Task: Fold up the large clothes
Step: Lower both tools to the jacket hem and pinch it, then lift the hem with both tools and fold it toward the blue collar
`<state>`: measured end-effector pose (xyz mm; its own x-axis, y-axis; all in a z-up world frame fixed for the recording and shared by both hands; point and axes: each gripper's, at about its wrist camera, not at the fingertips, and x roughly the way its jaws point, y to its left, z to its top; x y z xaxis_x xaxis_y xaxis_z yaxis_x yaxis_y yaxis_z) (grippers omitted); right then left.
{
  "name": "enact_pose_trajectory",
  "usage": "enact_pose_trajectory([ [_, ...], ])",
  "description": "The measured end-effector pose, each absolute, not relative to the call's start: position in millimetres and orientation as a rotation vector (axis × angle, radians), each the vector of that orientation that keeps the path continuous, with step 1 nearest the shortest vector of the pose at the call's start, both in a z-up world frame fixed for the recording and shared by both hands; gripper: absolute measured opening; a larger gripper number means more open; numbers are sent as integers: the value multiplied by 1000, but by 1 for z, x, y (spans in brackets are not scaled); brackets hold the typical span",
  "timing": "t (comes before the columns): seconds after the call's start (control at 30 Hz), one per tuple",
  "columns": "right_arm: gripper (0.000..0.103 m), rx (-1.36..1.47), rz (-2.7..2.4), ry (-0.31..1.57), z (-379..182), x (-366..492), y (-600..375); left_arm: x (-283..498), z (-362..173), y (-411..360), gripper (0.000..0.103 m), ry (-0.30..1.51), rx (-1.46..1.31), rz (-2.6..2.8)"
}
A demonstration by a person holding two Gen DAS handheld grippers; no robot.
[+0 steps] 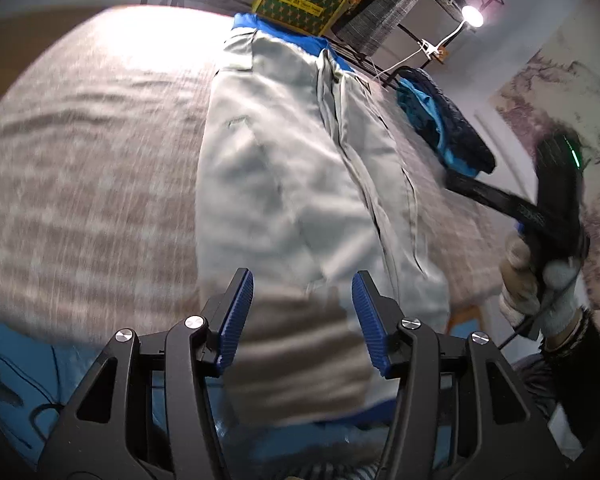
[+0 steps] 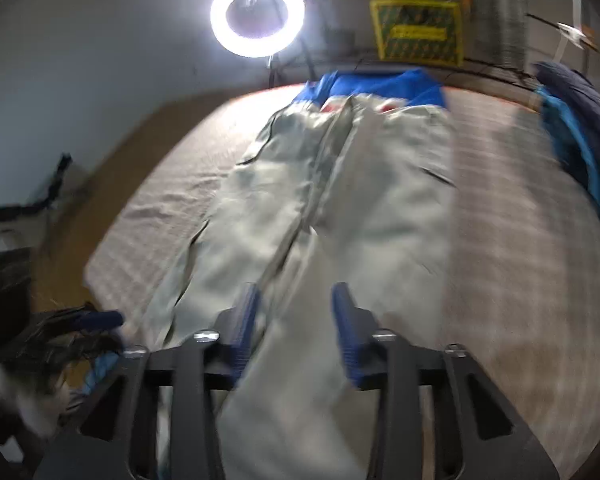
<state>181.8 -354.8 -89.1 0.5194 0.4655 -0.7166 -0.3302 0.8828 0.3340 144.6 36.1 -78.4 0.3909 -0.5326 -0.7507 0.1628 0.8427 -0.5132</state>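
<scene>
A large light-grey garment (image 1: pixel 284 168) with a blue top end (image 1: pixel 284 30) lies stretched lengthways on the bed's beige striped cover (image 1: pixel 88 168). My left gripper (image 1: pixel 302 276) hovers over its near end, jaws open, blue pads clear of the cloth. In the right wrist view the same garment (image 2: pixel 380 208) runs away from me, and my right gripper (image 2: pixel 296 290) stands open above its near part, with nothing pinched. A gloved hand (image 1: pixel 540 288) holding the right gripper's black body shows at the right edge of the left wrist view. Both views are blurred.
A heap of dark-blue and light-blue clothes (image 1: pixel 440 128) (image 2: pixel 580 132) lies at the bed's right side. Beyond the far edge are a ring light (image 2: pixel 257 14), a yellow-green box (image 1: pixel 300 0) (image 2: pixel 418 32), a wire rack and a small lamp (image 1: pixel 472 16).
</scene>
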Motion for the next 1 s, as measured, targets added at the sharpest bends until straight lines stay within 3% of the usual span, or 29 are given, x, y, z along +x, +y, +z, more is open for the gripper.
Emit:
enact_pose_trajectory([
  [0.1,66,218,473,918,-94,149,-396,134,-93,59,61,1118,-478,-467],
  [0.43,66,435,556,1113,-168,109,-447,118,-150,93,66,1196,-835,-513],
  [0.83,70,523,674,1189,-223,120,-422,126,-189,64,66,1255,-886,-570],
  [1.0,70,569,805,1178,-233,130,-402,131,-203,51,71,1266,-943,-619],
])
